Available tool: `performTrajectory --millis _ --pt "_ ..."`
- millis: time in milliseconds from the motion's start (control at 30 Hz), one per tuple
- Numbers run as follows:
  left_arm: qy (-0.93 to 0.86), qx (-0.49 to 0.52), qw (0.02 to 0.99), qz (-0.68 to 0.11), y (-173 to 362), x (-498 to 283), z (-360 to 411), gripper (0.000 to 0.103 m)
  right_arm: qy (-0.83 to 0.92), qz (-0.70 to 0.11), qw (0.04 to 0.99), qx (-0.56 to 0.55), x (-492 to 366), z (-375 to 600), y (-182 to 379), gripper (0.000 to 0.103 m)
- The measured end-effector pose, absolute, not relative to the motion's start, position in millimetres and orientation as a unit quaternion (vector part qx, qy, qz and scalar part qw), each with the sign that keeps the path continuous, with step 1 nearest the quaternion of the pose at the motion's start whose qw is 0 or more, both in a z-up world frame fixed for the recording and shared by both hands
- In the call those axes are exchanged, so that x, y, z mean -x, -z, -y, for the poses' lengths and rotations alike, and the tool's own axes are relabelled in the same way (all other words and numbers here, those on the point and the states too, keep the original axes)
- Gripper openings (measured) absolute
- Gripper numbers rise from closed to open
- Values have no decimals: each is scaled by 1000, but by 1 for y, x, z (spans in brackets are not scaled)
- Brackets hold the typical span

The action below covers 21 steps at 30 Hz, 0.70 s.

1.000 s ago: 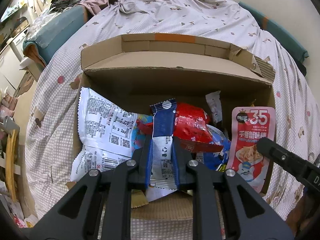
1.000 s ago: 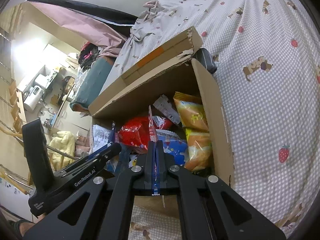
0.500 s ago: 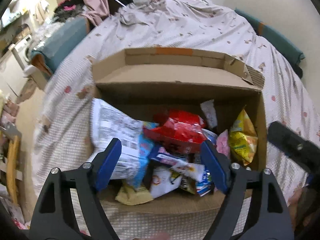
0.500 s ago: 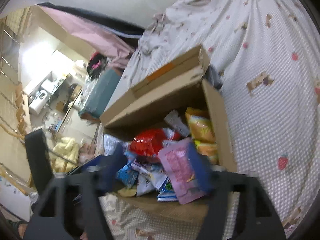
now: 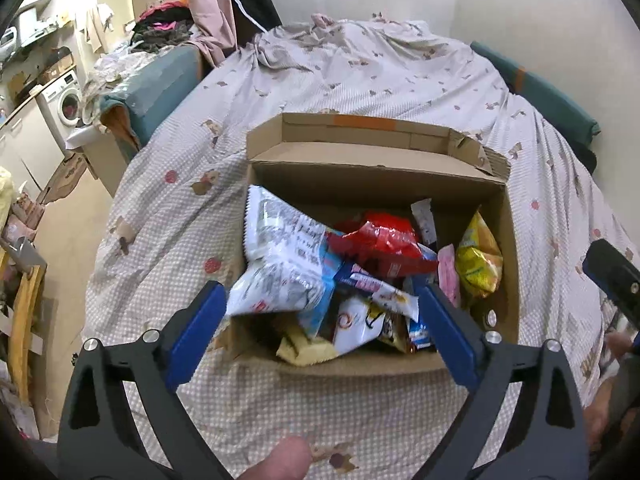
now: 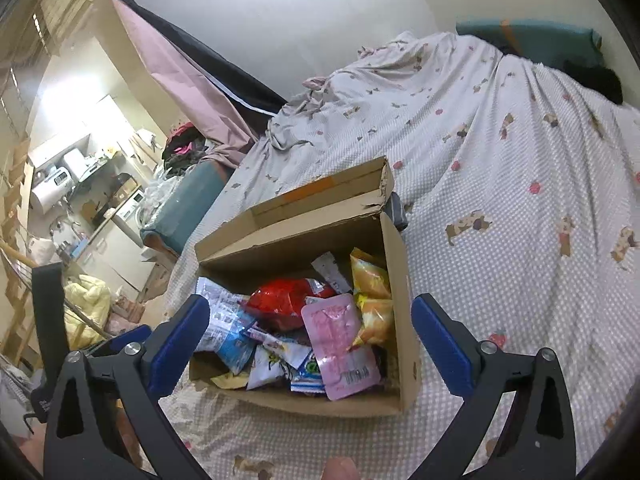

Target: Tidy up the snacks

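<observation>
Two claws hang wide above a box of snacks on a bed.

The left gripper [image 5: 320, 320] and right gripper [image 6: 310, 344] are both opening, blue pads spread and empty, nothing touching them. The cardboard box [image 6: 404, 320] sits on the checked bedspread [image 6: 520, 240], back flap raised, front edge low. Inside lie a pink packet [image 6: 340, 348], red bag [image 5: 380, 240] and white bag [image 5: 280, 264]. Bare bedspread rings the box.
</observation>
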State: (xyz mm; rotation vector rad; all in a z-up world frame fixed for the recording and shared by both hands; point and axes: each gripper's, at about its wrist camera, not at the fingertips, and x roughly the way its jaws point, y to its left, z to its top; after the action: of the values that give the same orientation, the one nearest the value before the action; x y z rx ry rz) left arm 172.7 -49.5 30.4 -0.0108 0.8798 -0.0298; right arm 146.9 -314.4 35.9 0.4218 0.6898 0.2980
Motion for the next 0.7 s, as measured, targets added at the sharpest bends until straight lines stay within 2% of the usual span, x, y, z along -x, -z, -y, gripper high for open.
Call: performTrajectory --millis 100,700 --pt "9 -3 911 -411 -34 -154 45 103 -128 -332 918 -173 -131 309 -40 103" --pt "-21 30 917 -398 -16 -64 3 103 -98 -339 933 -74 -46 264 -32 103"
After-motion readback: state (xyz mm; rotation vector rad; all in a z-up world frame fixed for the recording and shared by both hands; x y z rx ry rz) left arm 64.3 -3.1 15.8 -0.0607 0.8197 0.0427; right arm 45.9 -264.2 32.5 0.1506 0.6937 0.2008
